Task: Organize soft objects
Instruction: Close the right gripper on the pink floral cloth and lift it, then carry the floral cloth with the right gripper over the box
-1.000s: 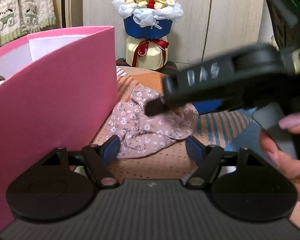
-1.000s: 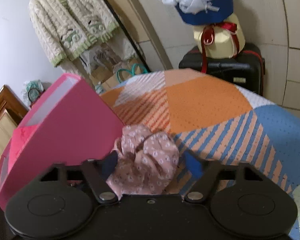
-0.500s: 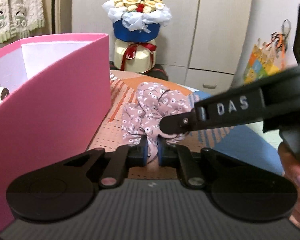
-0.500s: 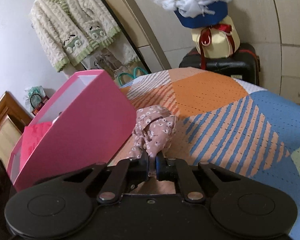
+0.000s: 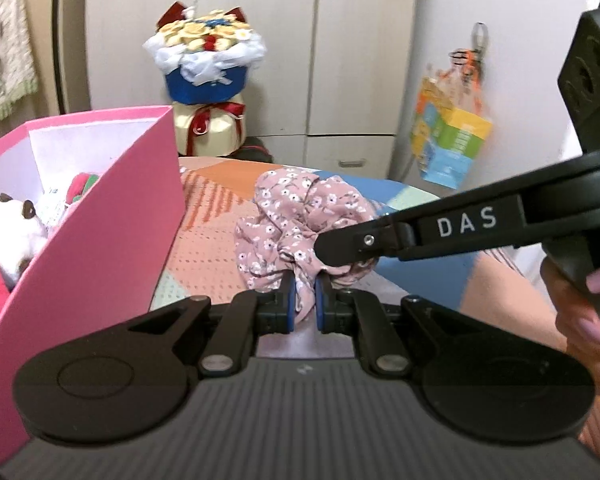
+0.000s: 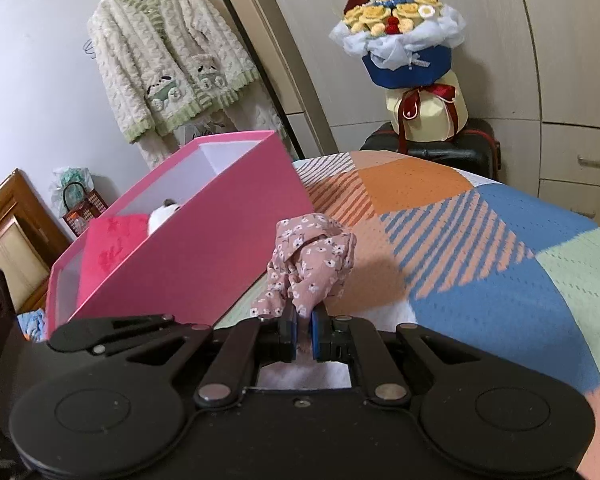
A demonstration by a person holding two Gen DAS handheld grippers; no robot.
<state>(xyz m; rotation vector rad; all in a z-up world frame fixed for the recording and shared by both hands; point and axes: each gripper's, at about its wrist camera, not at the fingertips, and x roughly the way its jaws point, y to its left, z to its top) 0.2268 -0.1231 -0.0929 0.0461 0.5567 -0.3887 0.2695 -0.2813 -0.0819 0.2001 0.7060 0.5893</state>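
Left wrist view: left gripper (image 5: 305, 307) clamped on the floral cloth (image 5: 300, 226), blue pads (image 5: 288, 306) pinching a twisted neck of it. Bunched pink fabric, thin and crumpled, rising up and away from the jaws over the quilted patchwork bedspread (image 5: 208, 240). Right gripper (image 5: 342, 250) reaching in from the right, biting the same bundle. Pink box (image 5: 112, 236) just left, stiff-walled, with a white plush toy (image 5: 10, 230) inside.

Right wrist view: right gripper (image 6: 304, 334) closed on the floral cloth (image 6: 310, 264), bundle standing upright off the bedspread (image 6: 460, 240), beside the pink box (image 6: 204, 248).

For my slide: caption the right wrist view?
Right hand-held gripper pinching floral cloth beside pink box.
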